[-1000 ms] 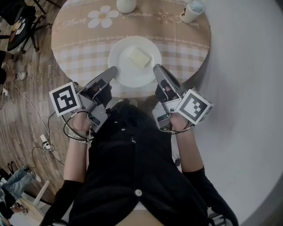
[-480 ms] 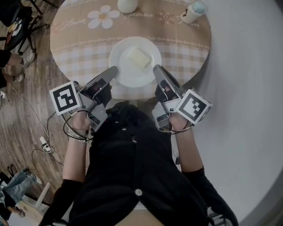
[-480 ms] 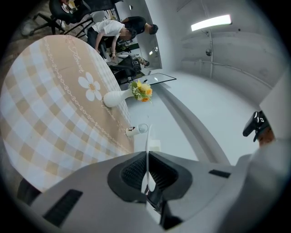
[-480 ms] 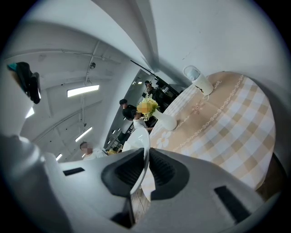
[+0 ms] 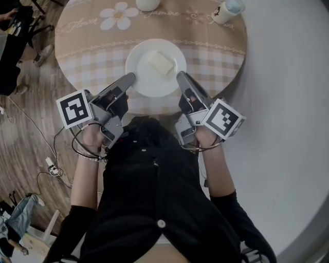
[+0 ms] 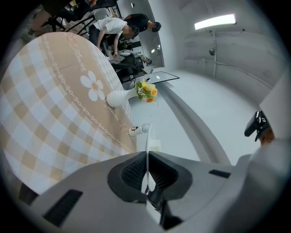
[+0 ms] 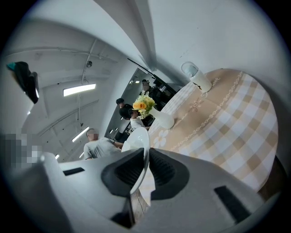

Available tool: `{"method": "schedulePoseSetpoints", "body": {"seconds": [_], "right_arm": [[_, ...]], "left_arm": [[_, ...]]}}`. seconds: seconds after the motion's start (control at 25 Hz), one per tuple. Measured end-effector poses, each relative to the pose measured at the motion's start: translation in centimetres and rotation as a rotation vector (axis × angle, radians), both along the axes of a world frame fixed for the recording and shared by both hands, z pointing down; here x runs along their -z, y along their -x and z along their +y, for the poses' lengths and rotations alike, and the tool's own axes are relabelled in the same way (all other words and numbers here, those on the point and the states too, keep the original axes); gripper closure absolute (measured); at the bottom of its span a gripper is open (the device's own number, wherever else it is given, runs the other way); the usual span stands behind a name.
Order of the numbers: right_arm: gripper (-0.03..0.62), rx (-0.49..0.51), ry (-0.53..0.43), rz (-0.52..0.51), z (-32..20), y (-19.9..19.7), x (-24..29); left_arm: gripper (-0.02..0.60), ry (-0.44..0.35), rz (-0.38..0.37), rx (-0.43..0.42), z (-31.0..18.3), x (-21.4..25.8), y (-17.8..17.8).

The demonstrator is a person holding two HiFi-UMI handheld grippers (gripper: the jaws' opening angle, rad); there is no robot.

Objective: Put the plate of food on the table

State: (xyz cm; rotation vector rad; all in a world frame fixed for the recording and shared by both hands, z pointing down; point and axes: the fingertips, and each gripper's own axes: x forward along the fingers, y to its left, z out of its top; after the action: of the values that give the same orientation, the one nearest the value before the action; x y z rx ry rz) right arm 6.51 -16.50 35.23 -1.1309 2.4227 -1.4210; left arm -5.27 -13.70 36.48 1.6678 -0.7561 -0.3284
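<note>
Listing by size: round table (image 5: pixel 216 56), covered in a tan and white checked cloth with a daisy print and a band of script, filling the upper part of the head view over a wooden floor (image 5: pixel 31 128). White round plate (image 5: pixel 141 77), lying over the near half of the table, inside the cloth's edge; whether its base touches the cloth or hangs just above it cannot be told from any view. Left tongs (image 5: pixel 129 78), clenched on the plate's left rim; the left gripper view shows the thin white edge of the plate running straight between the ribbed pads. Right tongs (image 5: pixel 180 77), likewise clenched on the right rim, with the rim seen edge-on between the pads in the right gripper view. White vase (image 5: pixel 147 4), at the far edge of the table, carrying yellow flowers in the gripper views, well apart from the plate. White cup (image 5: pixel 224 12), far right of the table, also well apart. Pale square piece of food (image 5: pixel 161 63), lying on the plate, a little beyond its centre. Status, as a judgement: carrying is done and the plate is over its place; left to do are settling it flat on the cloth, if not already down, letting go with both tongs, and drawing them back.
</note>
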Motion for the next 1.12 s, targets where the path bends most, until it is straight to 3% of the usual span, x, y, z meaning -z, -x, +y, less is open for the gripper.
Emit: {"method": "schedulePoseSetpoints", "body": {"seconds": [0.32, 0.56, 0.72, 0.96, 1.12], "right_arm": [[0.577, -0.018, 0.062, 0.010, -0.2, 0.1, -1.6], [0.577, -0.012, 0.086, 0.001, -0.6, 0.3, -2.7], [0.577, 0.005, 0.093, -0.009, -0.6, 0.6, -3.3], [0.577, -0.031, 0.185, 0.029, 0.0, -0.2, -4.3], [0.577, -0.022, 0.214, 0.042, -0.9, 0.0, -7.4]], "left_arm": [[0.574, 0.026, -0.001, -0.005, -0.4, -0.9, 0.3], [0.574, 0.073, 0.038, 0.012, -0.6, -2.4, 0.5], [0.574, 0.092, 0.015, 0.007, -0.6, -3.2, 0.5], [0.574, 0.127, -0.012, 0.001, -0.4, -3.2, 0.4], [0.574, 0.166, -0.017, 0.010, -1.2, -6.1, 0.6]]}}
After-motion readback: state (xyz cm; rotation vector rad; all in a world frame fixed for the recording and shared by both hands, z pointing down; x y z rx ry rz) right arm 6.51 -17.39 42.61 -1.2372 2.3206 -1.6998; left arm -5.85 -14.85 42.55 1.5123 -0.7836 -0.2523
